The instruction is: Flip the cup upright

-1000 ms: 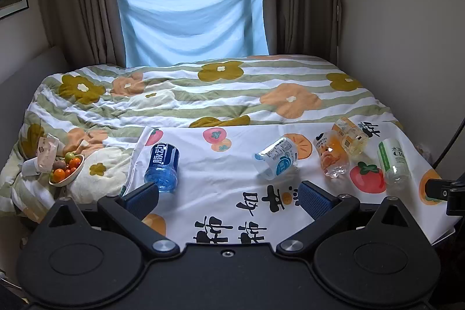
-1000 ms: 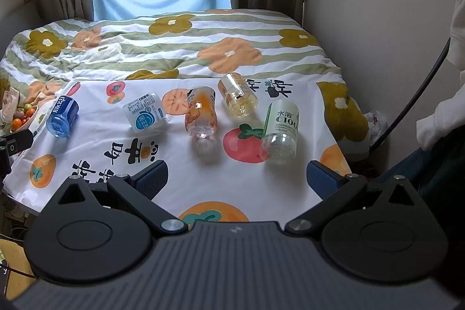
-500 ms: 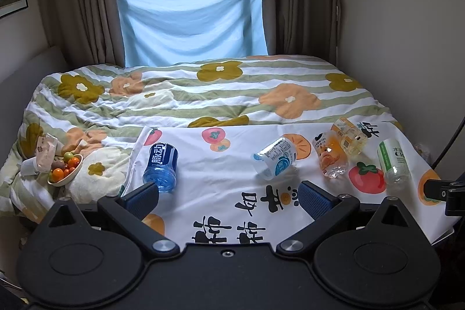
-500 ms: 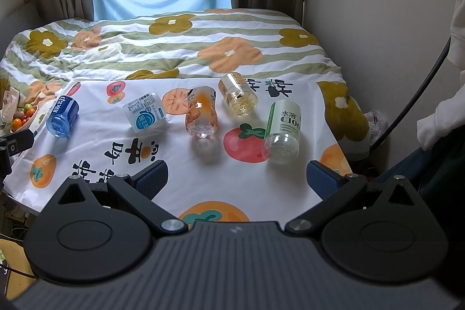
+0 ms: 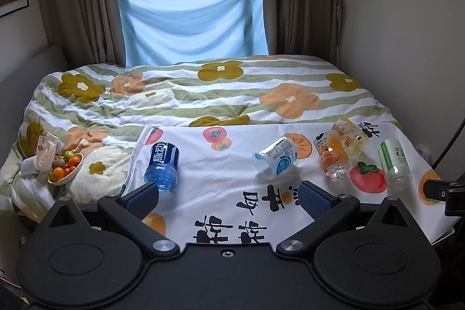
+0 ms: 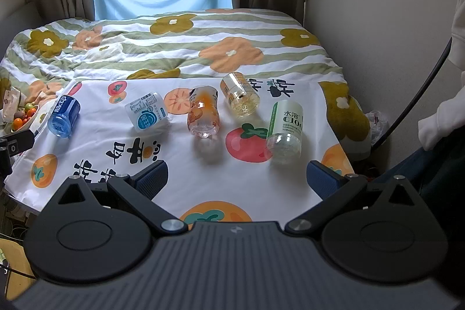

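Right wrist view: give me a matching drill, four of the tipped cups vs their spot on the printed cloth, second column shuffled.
Things
1. blue cup
2. white cup with blue label
3. orange-print clear cup
4. green-and-white cup

Places
A. farthest right, beside the printed tomato
B. farthest left, near the cloth's edge by the fruit bowl
C. second from left, left of the printed persimmon slice
D. middle of the row, just left of the yellow-tinted cup

Pairs: 1-B, 2-C, 3-D, 4-A. All four lie on their sides on the printed cloth.
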Motion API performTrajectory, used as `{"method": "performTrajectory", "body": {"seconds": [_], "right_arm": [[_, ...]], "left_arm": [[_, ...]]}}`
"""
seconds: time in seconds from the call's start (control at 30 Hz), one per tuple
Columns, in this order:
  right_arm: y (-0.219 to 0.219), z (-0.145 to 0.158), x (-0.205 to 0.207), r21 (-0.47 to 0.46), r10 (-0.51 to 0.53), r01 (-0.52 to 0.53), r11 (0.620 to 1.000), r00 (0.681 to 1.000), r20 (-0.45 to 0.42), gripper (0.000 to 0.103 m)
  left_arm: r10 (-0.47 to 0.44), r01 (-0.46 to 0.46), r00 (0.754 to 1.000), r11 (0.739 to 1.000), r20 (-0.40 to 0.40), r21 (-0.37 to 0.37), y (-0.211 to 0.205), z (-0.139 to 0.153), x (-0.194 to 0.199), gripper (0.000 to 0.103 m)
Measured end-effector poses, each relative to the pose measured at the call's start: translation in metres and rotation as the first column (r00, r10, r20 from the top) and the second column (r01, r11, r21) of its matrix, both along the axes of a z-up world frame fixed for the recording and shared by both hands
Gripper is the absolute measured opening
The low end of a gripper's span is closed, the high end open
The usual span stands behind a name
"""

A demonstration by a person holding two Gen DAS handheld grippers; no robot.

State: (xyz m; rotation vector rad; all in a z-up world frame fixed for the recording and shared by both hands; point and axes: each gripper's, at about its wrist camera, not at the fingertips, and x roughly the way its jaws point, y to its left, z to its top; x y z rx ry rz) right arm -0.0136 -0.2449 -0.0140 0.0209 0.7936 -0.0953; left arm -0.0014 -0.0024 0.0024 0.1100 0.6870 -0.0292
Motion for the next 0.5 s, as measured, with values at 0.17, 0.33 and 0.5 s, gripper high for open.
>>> {"method": "performTrajectory", "body": {"seconds": [0.17,0.33,0.5], "right_arm": [[0.0010,-0.0002,0.0002,0.000,0.000,0.000,1.000,1.000,0.000,0.103],[0.0008,0.0000,0.0004,0.000,0.000,0.000,1.000,1.000,0.000,0.103],[0.0012,0.0000,0.0005,0.000,0.000,0.000,1.000,1.000,-0.001,0.103]], "left_arm": [[-0.001,0.001,1.000,1.000,0.000,-0.001,-0.0003,0.0003,0.0000,0.103],[-0.002,0.002,1.000,1.000,0.003,-0.001,-0.0008,-0.0002,-0.0001,0.103],[-0.002,0.002,1.000,1.000,0.001,-0.001,-0.0004,-0.0001,-0.0001,0.103]]}}
